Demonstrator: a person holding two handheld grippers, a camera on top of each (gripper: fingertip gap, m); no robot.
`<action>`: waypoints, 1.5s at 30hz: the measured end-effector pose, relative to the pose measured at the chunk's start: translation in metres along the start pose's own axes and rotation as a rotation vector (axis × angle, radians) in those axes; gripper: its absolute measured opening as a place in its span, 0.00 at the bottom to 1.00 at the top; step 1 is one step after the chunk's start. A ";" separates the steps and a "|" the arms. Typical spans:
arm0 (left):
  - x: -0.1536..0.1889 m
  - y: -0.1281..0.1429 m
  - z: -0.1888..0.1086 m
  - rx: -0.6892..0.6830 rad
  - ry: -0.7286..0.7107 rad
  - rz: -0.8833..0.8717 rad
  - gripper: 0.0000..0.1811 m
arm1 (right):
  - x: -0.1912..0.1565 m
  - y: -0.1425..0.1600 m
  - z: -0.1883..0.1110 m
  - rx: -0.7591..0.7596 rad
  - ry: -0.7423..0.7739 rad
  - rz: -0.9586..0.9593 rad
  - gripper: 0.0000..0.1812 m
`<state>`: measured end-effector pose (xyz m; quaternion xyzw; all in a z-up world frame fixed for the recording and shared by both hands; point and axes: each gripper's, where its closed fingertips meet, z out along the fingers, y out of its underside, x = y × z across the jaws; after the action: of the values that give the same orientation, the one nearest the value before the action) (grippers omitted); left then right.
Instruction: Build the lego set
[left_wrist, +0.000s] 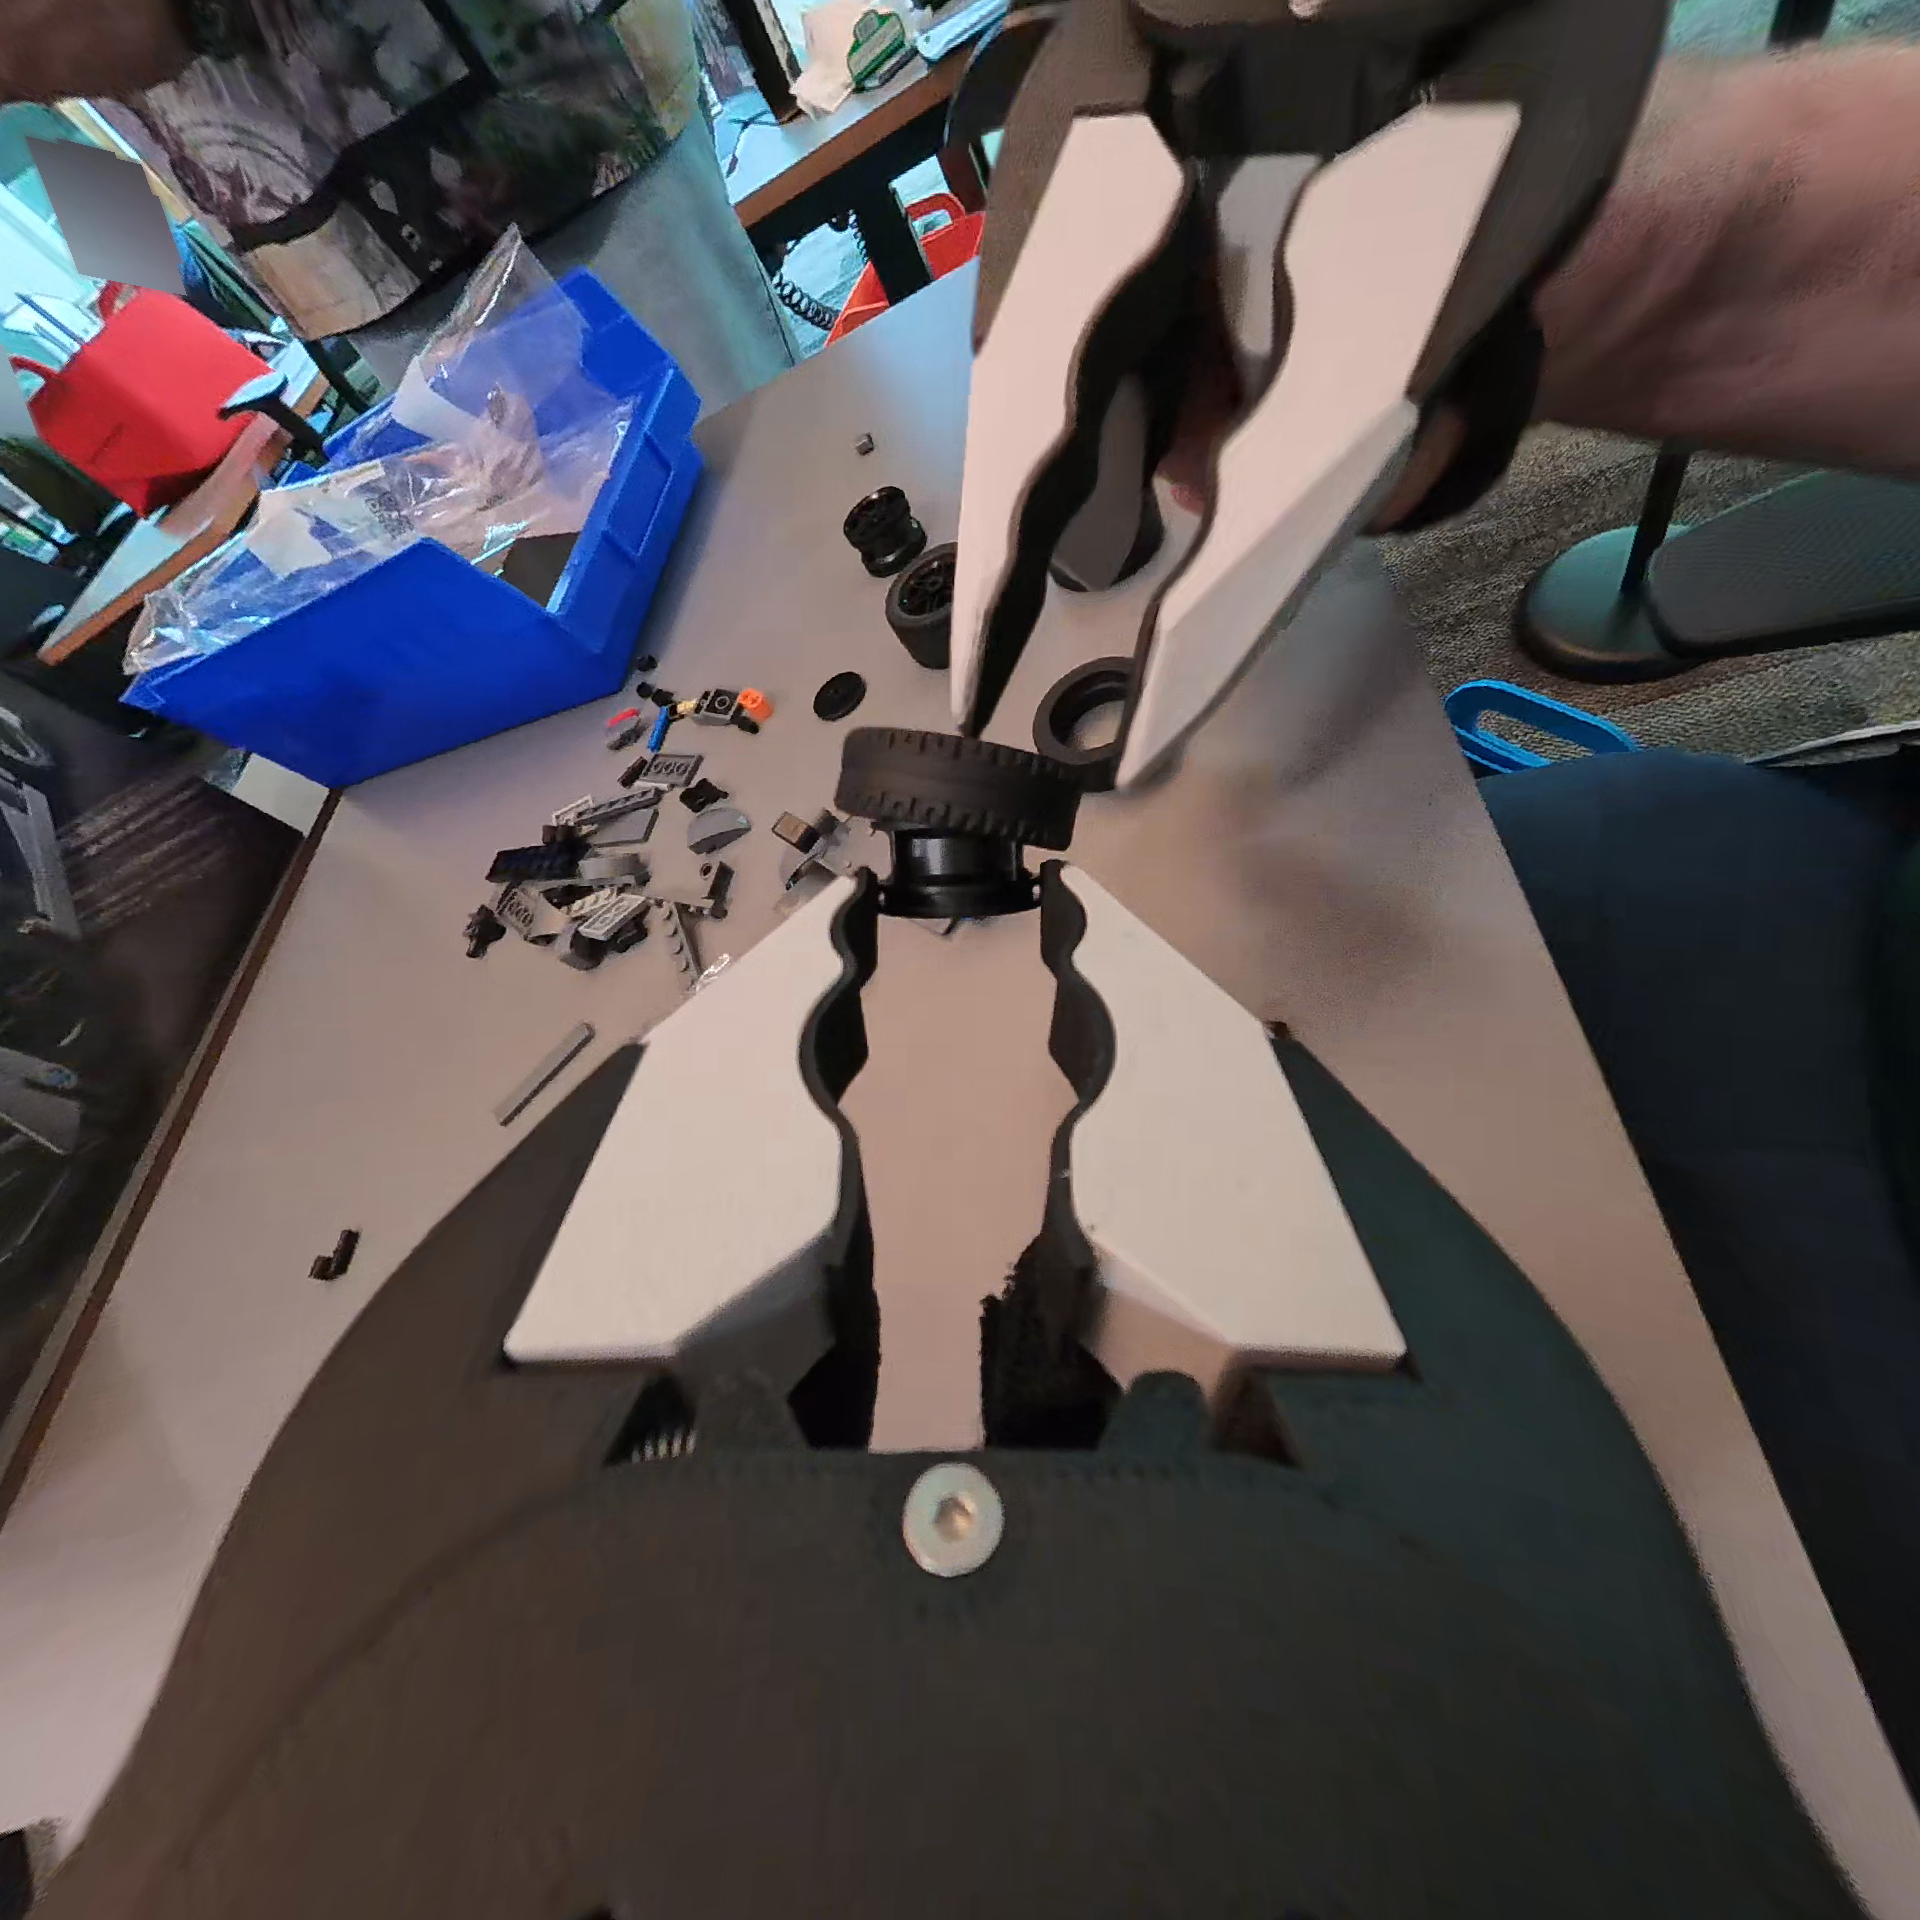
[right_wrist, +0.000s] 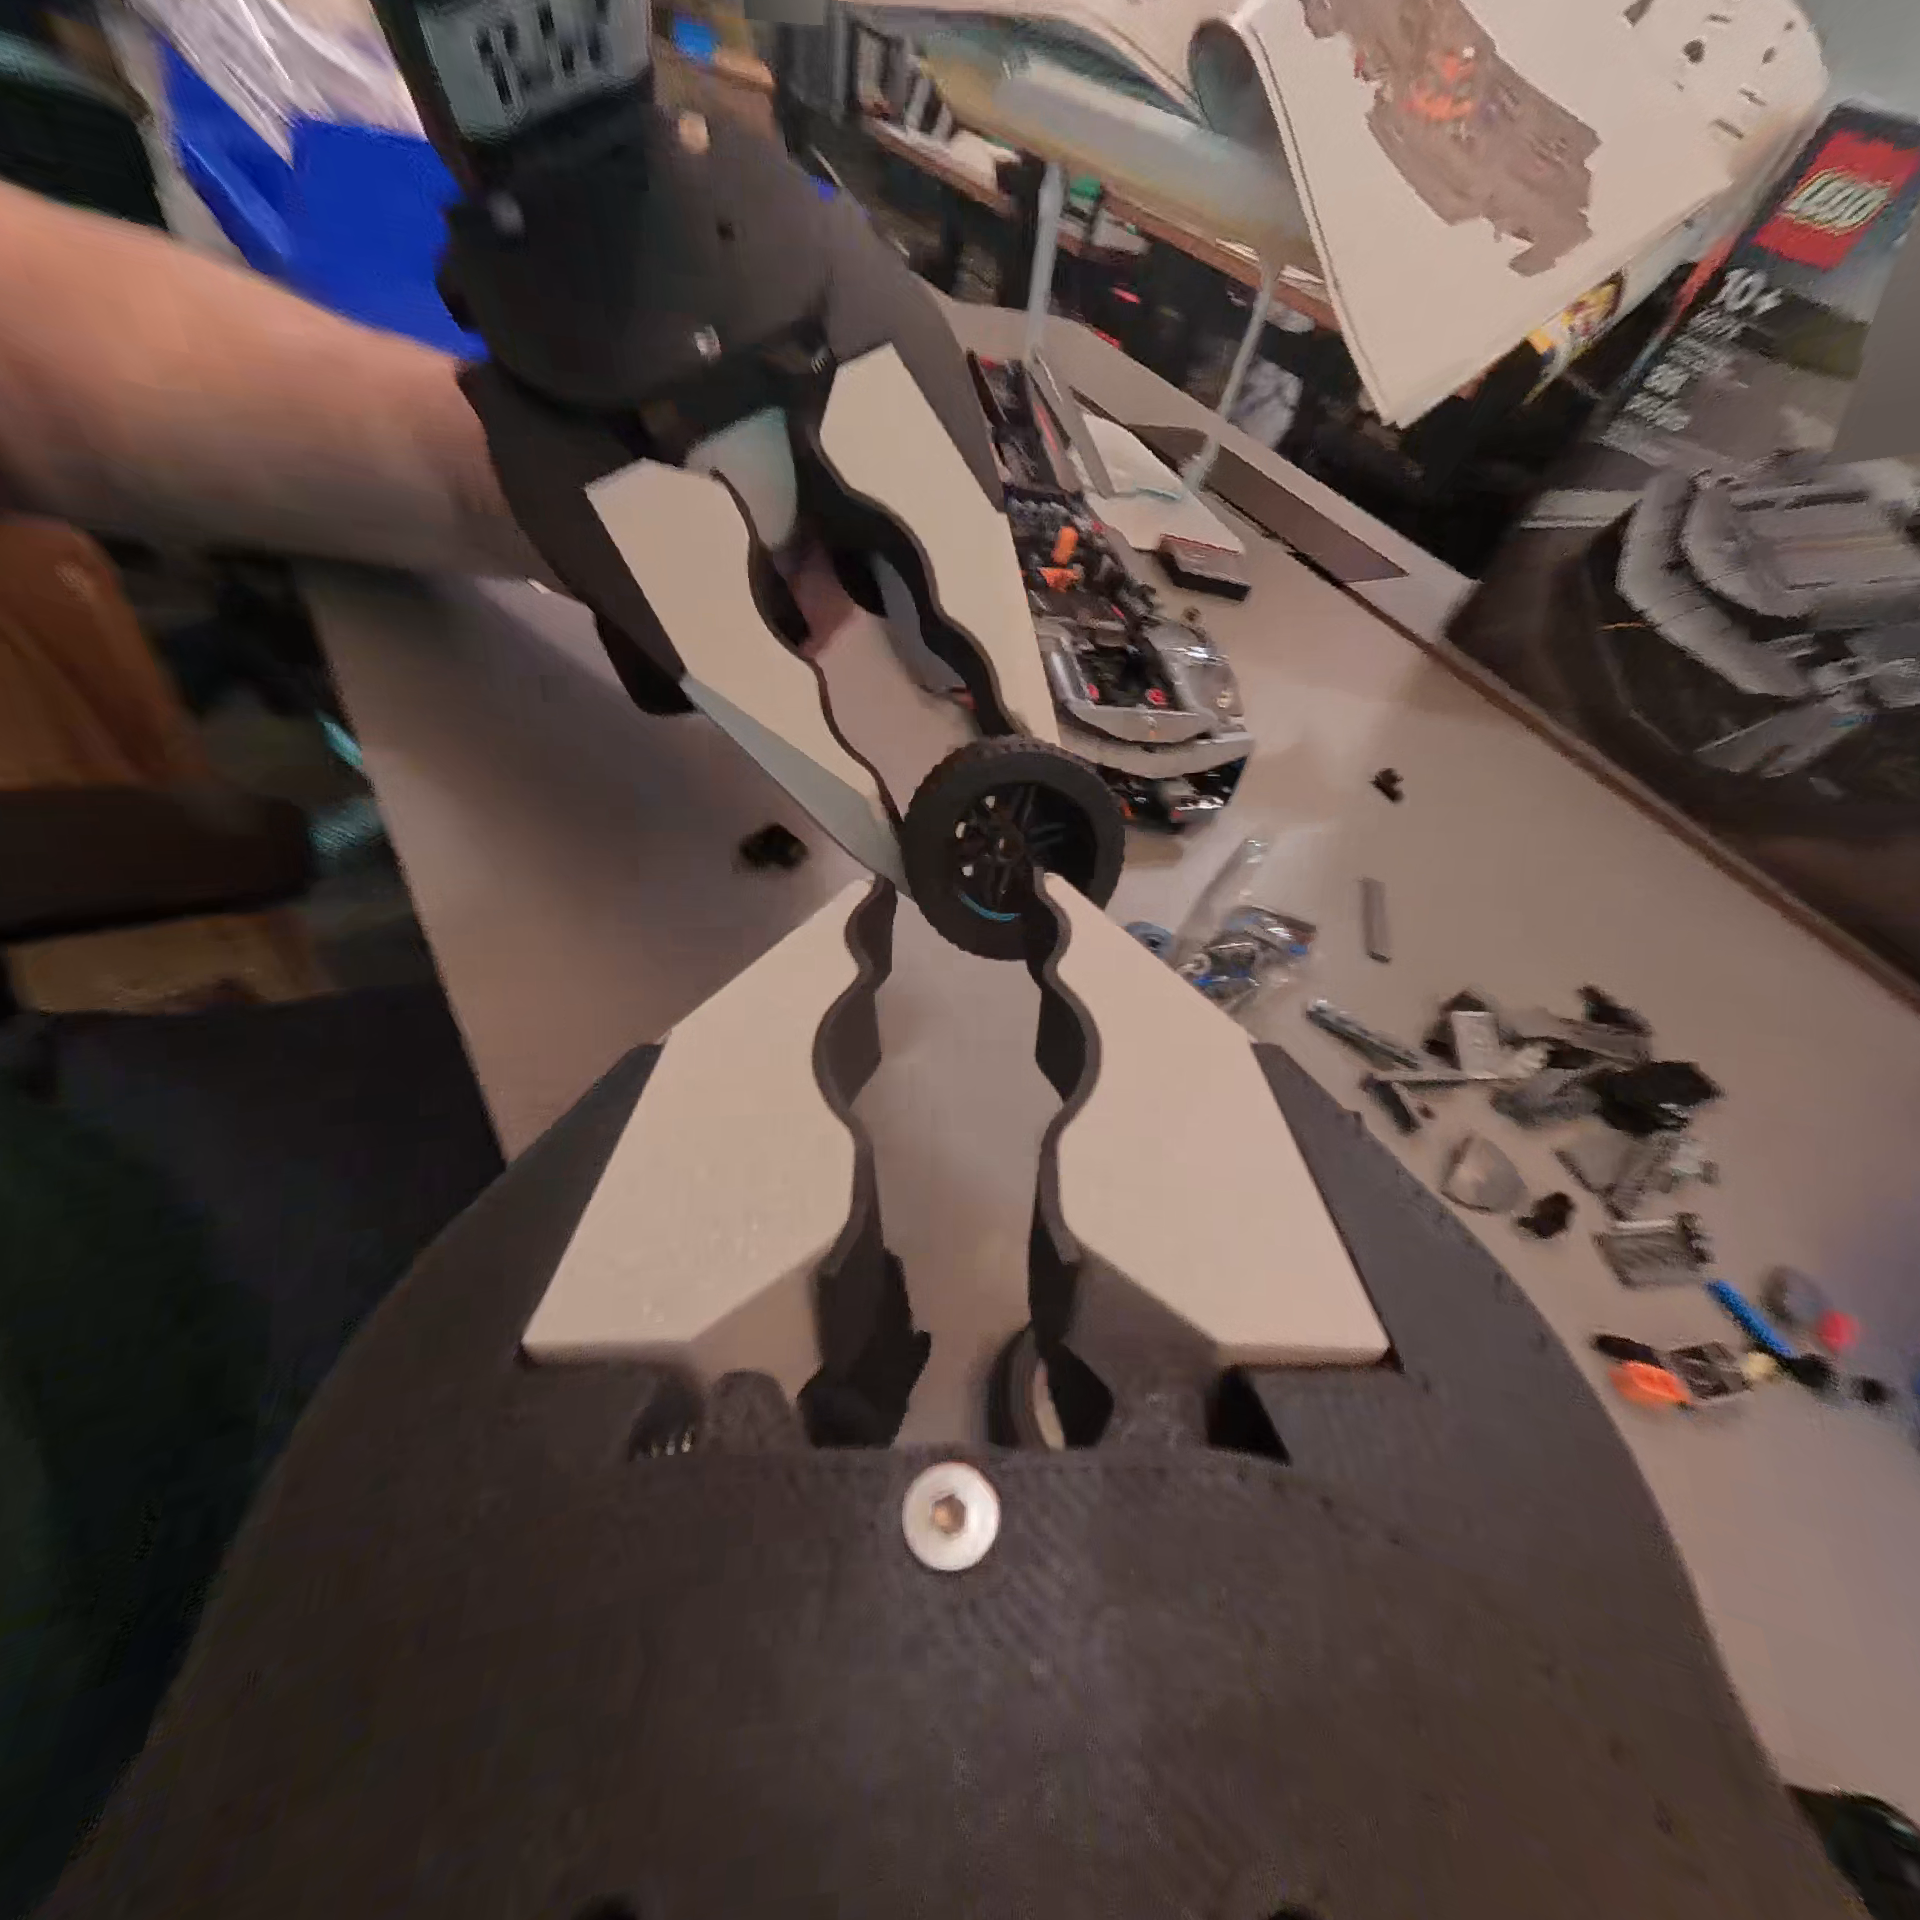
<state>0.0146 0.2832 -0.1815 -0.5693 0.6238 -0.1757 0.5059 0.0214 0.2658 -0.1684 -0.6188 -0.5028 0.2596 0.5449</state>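
Soft black rubber tyre (left_wrist: 961, 784) flexes under right gripper (left_wrist: 1044, 753) tips, while left gripper (left_wrist: 958, 878) pinches its rigid black plastic hub (left_wrist: 951, 871).

Between the jaws, a matt rubber tyre (left_wrist: 956, 784) rings a glossy black plastic rim (left_wrist: 954, 868); beneath lies the smooth matt grey counter (left_wrist: 312, 1039).

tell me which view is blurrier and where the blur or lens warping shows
The right wrist view is blurrier: the brick pile, box and forearm smear, while the tyre stays fairly sharp. The left wrist view is crisper on the loose bricks and blue bin, with blur mainly on the right tool. Both show wide-angle warping that splays the table edges.
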 end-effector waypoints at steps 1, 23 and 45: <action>0.000 0.000 0.000 0.002 0.002 -0.013 0.16 | 0.000 0.003 0.004 -0.020 0.029 -0.046 0.11; 0.015 0.011 0.004 -0.058 0.084 0.054 0.16 | -0.016 0.019 0.007 -0.074 -0.175 -0.004 0.03; 0.025 0.045 0.016 -0.237 0.123 0.118 0.16 | -0.022 0.053 0.019 -0.221 -0.154 -0.037 0.03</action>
<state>0.0076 0.2797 -0.2350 -0.5755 0.7024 -0.1054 0.4053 0.0143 0.2587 -0.2279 -0.6439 -0.5799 0.2392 0.4381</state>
